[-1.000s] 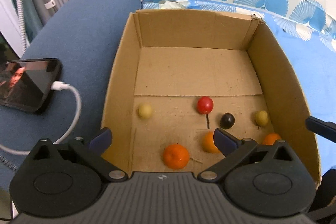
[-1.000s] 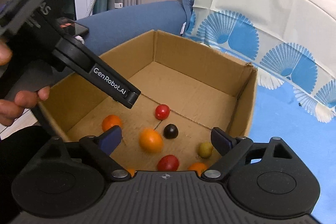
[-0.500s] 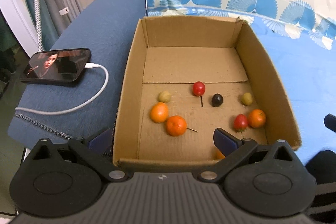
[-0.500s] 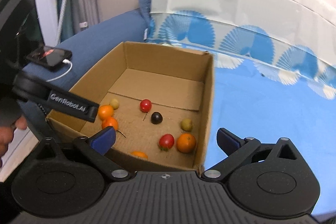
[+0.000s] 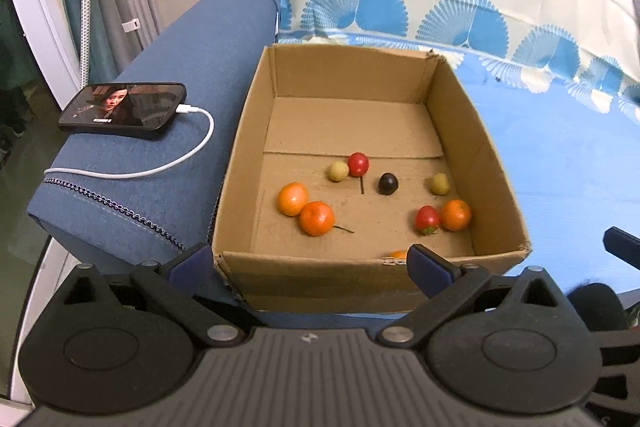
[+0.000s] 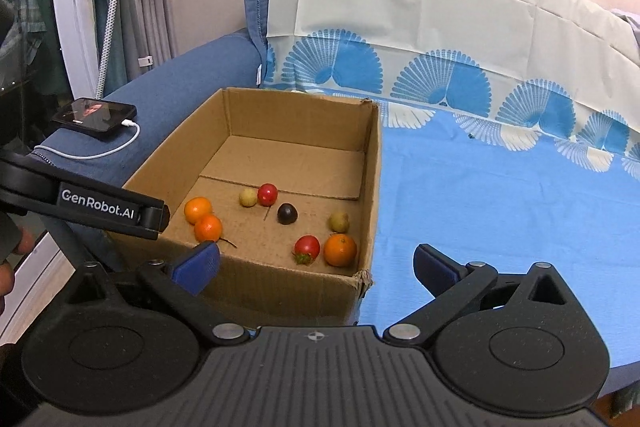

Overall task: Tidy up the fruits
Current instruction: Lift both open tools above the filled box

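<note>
Cardboard box (image 5: 496, 163) on blue sheet (image 6: 500, 211); phone (image 5: 124, 111) on sofa arm (image 5: 160, 147).

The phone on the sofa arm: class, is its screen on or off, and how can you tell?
On. The phone shows a lit picture of a face with a caption line, and a white cable is plugged into its end.

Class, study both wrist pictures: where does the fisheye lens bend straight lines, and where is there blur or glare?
Left wrist view: the cardboard box bows outward at its walls, the phone screen glows without glare, and the top right corner smears. Right wrist view: the white door frame curves strongly, while the fruits stay sharp under soft, even light with faint shadows.
</note>
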A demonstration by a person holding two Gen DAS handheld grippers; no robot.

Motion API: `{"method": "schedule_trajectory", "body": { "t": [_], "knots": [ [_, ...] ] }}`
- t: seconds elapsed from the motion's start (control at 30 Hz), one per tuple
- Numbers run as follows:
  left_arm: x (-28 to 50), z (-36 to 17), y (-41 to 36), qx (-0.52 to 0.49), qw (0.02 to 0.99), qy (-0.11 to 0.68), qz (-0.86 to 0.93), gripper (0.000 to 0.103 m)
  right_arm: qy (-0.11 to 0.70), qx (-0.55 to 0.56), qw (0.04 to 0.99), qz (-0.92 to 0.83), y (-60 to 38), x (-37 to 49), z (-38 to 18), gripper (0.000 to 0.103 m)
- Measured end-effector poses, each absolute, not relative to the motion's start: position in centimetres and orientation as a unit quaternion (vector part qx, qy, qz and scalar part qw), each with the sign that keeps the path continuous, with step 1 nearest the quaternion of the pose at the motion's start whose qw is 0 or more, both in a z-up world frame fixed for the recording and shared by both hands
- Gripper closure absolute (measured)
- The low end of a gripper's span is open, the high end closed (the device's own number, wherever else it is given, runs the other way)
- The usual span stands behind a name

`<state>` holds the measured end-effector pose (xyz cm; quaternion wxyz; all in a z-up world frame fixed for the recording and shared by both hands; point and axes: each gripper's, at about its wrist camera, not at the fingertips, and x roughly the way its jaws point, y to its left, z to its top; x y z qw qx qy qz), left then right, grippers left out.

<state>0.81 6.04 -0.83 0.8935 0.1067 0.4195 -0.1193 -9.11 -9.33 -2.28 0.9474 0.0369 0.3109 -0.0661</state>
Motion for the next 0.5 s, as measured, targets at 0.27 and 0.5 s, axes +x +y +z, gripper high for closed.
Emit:
{"method": "schedule_trajectory", "body": {
  "t": [0.27, 0.5],
  "knots": [
    [0.60, -1.05, 6.07, 0.116, 0.897, 0.411, -0.111, 0.000, 0.311, 0.042, 0.947, -0.067, -9.20, -8.93, -2.42, 0.001],
    [1.24, -1.66, 5.63, 0.128, 0.889, 0.425, -0.110, 0.000, 0.312, 0.040, 0.946, -0.073, -9.30, -8.78, -2.58, 0.001]
  ]
}}
